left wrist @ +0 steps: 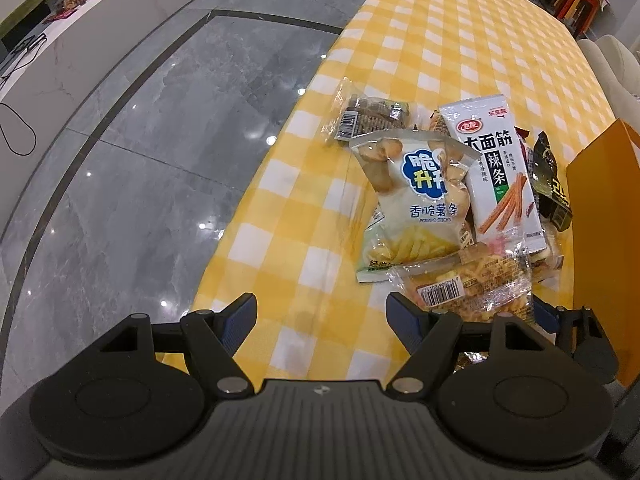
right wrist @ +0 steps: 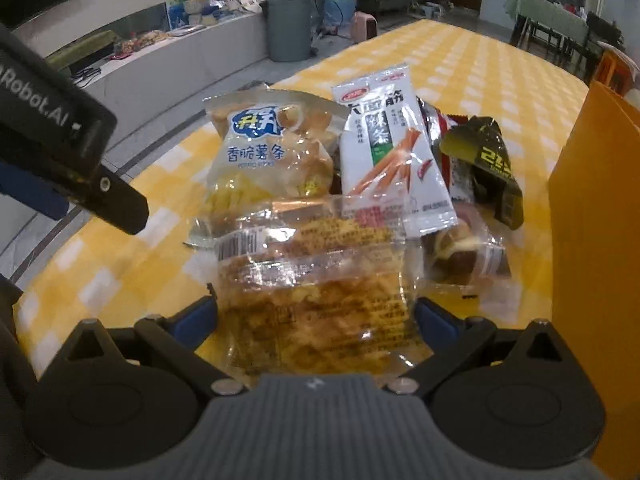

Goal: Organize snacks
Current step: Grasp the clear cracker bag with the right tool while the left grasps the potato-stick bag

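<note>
A pile of snack packets lies on the yellow checked tablecloth [left wrist: 440, 40]. It holds a potato sticks bag [left wrist: 416, 200] [right wrist: 264, 160], a white spicy strips packet [left wrist: 496, 168] [right wrist: 392, 156], a dark green packet [left wrist: 552, 180] [right wrist: 488, 164], a brown packet [left wrist: 368, 118] and a clear orange snack packet [left wrist: 468, 284] [right wrist: 320, 292]. My left gripper [left wrist: 322, 322] is open and empty over the cloth, left of the pile. My right gripper [right wrist: 316, 320] is open, its jaws on either side of the clear orange packet, apart from it.
An orange box [left wrist: 604, 240] [right wrist: 596, 240] stands upright right of the pile. The table's left edge drops to a grey tiled floor [left wrist: 140, 140]. A white counter [left wrist: 60, 48] and a grey bin [right wrist: 288, 26] stand beyond. The left gripper's body [right wrist: 60, 144] shows in the right wrist view.
</note>
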Demonstrator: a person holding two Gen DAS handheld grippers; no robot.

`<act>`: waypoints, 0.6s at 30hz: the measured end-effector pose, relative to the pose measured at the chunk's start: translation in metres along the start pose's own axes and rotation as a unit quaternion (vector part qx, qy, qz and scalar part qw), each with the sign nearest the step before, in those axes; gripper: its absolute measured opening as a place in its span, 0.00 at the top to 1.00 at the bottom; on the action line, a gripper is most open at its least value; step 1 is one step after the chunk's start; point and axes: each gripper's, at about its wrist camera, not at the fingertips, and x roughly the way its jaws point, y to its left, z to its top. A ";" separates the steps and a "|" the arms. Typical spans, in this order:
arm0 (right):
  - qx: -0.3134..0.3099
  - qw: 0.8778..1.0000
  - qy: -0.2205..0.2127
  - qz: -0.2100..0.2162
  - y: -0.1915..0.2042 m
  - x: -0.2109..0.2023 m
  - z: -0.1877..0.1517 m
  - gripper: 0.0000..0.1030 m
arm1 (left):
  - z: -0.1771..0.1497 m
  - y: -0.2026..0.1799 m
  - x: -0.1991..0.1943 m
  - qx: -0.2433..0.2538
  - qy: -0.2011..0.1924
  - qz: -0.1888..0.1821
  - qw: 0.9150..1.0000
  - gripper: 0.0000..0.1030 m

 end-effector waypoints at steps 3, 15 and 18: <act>-0.005 1.000 -0.020 0.000 0.001 -0.002 -0.008 0.03 | 0.000 0.000 0.000 -0.002 0.000 0.005 1.000 0.16; 0.005 1.000 -0.009 -0.003 0.005 -0.024 -0.014 0.21 | 0.013 -0.004 -0.006 -0.063 -0.051 -0.117 0.990 0.13; 0.018 1.000 0.004 -0.006 0.003 -0.030 -0.017 0.20 | 0.025 -0.014 0.006 -0.065 -0.038 -0.103 0.992 0.13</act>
